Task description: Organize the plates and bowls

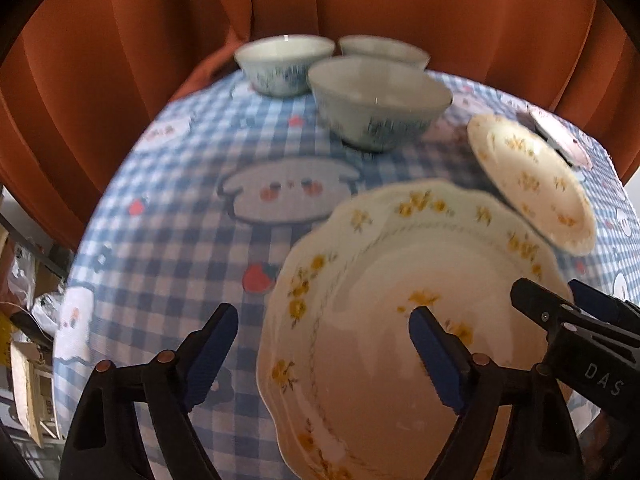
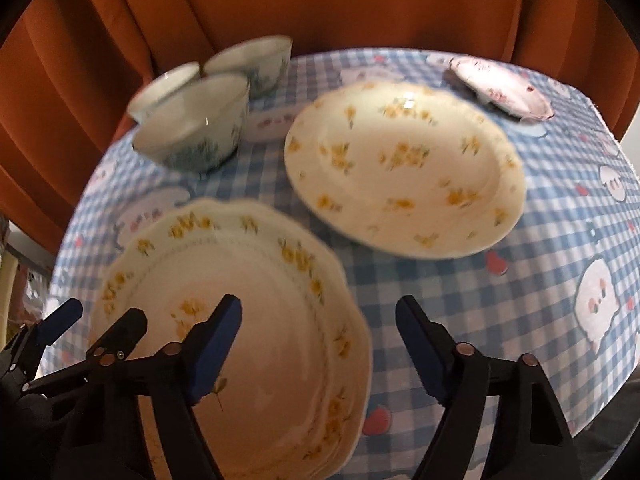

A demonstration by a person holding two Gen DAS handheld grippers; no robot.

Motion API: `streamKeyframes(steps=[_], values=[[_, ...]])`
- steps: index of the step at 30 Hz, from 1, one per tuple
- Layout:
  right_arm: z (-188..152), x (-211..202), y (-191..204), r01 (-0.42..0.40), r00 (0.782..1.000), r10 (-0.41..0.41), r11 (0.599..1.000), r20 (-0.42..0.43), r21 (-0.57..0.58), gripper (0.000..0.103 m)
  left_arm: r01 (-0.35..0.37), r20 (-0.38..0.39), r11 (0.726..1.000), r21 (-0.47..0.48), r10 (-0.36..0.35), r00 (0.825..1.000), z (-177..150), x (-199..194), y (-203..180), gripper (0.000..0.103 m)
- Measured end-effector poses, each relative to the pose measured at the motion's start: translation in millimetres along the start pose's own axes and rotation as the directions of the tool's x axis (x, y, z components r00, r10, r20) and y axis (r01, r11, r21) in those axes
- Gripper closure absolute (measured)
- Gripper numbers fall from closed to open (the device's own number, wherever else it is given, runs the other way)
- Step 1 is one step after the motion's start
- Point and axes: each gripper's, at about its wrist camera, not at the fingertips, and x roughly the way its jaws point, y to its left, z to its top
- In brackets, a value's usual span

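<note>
A scalloped cream plate with yellow flowers (image 1: 400, 320) (image 2: 256, 320) lies at the near edge of the table. A round cream plate with yellow flowers (image 2: 404, 168) (image 1: 532, 180) lies beyond it. A small pink-flowered plate (image 2: 504, 88) (image 1: 560, 136) lies at the far right. Three white bowls with blue-green print (image 1: 376, 100) (image 2: 196, 128) stand at the far side. My left gripper (image 1: 324, 356) is open, straddling the scalloped plate's left rim from above. My right gripper (image 2: 318, 352) is open, straddling its right rim. Each gripper shows in the other's view.
The round table has a blue checked cloth with cartoon prints (image 1: 180, 220) (image 2: 500, 320). An orange curtain (image 1: 120, 60) (image 2: 360, 0) hangs close behind it. Clutter (image 1: 28, 340) stands on the floor at the left.
</note>
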Motion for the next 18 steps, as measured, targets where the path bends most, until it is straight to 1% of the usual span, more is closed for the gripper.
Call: streamKeyframes(steps=[4, 6, 9, 12, 14, 18], values=[[-3.9, 12.7, 3.8, 0.005, 0.999, -0.005, 1.000, -0.047, 0.002, 0.029, 0.029, -0.025, 1.000, 0.003, -0.029, 0.999, 1.0, 9.3, 2.5, 0.020], [-3.7, 17.4, 5.3, 0.007, 0.998, -0.007, 1.000, -0.064, 0.004, 0.032, 0.059, -0.040, 0.998, 0.012, -0.058, 0.998, 1.2, 11.9, 0.6, 0.024], [-3.0, 24.1, 6.4, 0.009, 0.996, -0.008, 1.000, -0.087, 0.005, 0.035, 0.090, -0.069, 0.995, 0.051, -0.086, 0.994, 0.3, 16.8, -4.3, 0.024], [-1.6, 27.3, 6.4, 0.010, 0.995, -0.009, 1.000, -0.099, 0.015, 0.035, 0.092, -0.080, 0.994, 0.065, -0.087, 0.993, 1.5, 20.9, -4.7, 0.025], [-1.3, 27.8, 5.7, 0.011, 0.995, -0.010, 1.000, -0.102, 0.017, 0.035, 0.106, -0.089, 0.993, 0.057, -0.100, 0.991, 3.1, 23.2, -4.2, 0.025], [0.5, 28.3, 5.1, 0.014, 0.993, -0.012, 1.000, -0.114, 0.015, 0.035, 0.110, -0.096, 0.993, 0.042, -0.106, 0.990, 5.6, 24.5, -3.5, 0.025]])
